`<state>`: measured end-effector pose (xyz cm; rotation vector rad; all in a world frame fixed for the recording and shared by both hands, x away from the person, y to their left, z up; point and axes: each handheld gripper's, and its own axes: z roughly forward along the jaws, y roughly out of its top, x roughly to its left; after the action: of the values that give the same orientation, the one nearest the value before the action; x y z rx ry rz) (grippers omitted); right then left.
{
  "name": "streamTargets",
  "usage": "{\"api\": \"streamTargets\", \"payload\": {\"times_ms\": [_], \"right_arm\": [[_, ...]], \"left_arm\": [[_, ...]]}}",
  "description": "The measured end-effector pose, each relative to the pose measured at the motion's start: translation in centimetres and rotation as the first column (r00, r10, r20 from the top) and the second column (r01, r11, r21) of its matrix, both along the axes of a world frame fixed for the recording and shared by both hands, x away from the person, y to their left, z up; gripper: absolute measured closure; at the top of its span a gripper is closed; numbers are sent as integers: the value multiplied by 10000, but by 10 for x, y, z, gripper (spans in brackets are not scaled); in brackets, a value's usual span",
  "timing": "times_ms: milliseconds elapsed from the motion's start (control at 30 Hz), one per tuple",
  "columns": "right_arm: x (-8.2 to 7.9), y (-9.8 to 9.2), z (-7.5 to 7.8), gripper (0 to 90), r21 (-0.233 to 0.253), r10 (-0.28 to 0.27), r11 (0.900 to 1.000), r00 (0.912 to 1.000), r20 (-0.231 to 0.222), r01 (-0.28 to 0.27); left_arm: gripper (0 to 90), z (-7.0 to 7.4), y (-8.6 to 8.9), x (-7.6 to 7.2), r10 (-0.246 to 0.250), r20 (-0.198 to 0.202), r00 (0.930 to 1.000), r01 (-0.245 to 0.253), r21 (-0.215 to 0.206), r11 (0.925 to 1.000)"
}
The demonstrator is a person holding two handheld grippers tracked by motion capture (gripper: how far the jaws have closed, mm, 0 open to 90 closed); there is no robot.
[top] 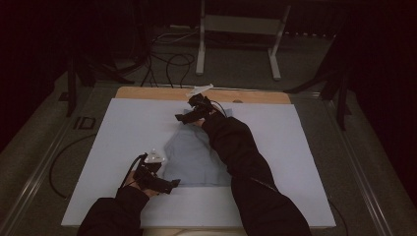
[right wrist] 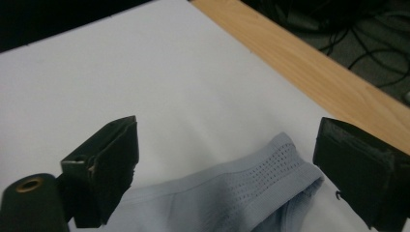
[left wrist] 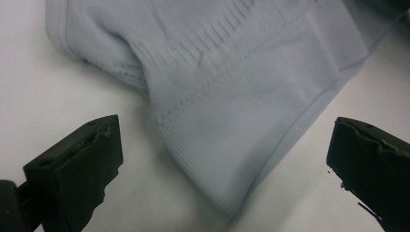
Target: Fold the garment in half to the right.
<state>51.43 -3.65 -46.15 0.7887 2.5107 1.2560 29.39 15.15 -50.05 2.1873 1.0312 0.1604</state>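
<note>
Black-sleeved forearms come in from the bottom of the high view, one set of tongs per hand

Left tongs (top: 173, 183) sit at the near-left corner of the pale grey-blue knit garment (top: 196, 158), jaws wide open, nothing held. In the left gripper view that ribbed hem corner (left wrist: 227, 193) lies between the jaws, neither pad touching it

Right tongs (top: 181, 117) reach over to the far end of the garment, also wide open and empty. In the right gripper view the perforated band edge (right wrist: 270, 171) sits between the jaws, closer to the right-hand one; can't tell if it touches

Garment lies mid-sheet on the white sheet covering the table (top: 128, 128), bunched and partly doubled over, not flat. Strip of bare wooden table edge (top: 157, 93) beyond it

Progress call: early. Both tongs lined up on opposite ends, no grip made. Looks like setup for a spread or fold. Left to do: close on both edges, lift or pull taut, then lay it out. Thin hem on a flat sheet, so jaws need to come low to catch fabric
</note>
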Motion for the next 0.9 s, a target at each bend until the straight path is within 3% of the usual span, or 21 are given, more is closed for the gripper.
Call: {"api": "streamTargets", "payload": {"times_ms": [133,200,233,300,367,500,700,733,800,900], "right_arm": [[6,2,-3,130,-9,-156,9999,9998,-148,156],[9,7,-7,131,-216,-133,9997,9998,-130,130],[9,7,-7,131,-216,-133,9997,9998,-130,130],[14,9,-9,137,-349,-198,9992,9996,-203,191],[16,10,-9,137,-379,-237,9990,9995,-212,229],[24,12,-13,154,-530,-392,9979,9988,-283,377],[38,18,-19,231,-982,-831,9921,9954,-472,781],[41,20,-22,249,-1129,-1147,9877,9919,-555,1079],[44,20,-25,322,-1209,-1447,9830,9883,-474,1382],[46,22,-31,398,-1611,-1426,9777,9890,-393,1346]], "left_arm": [[68,-2,1,0,48,-169,9998,-47,56,10000],[195,-4,2,1,89,-374,9993,-89,12,10000],[195,-5,3,1,141,-509,9986,-146,-82,9999],[295,-7,2,2,205,-562,9982,-209,-60,9998],[317,-8,2,2,285,-634,9976,-287,-21,9996],[500,-9,0,3,569,-608,9965,-567,48,9984],[759,-8,-1,4,476,-708,9964,-489,-169,9987],[789,-8,-2,4,459,-685,9966,-472,-173,9987],[833,-7,-4,4,408,-681,9968,-426,-254,9988],[846,-6,-5,4,221,-603,9979,-232,-165,9996]]}}
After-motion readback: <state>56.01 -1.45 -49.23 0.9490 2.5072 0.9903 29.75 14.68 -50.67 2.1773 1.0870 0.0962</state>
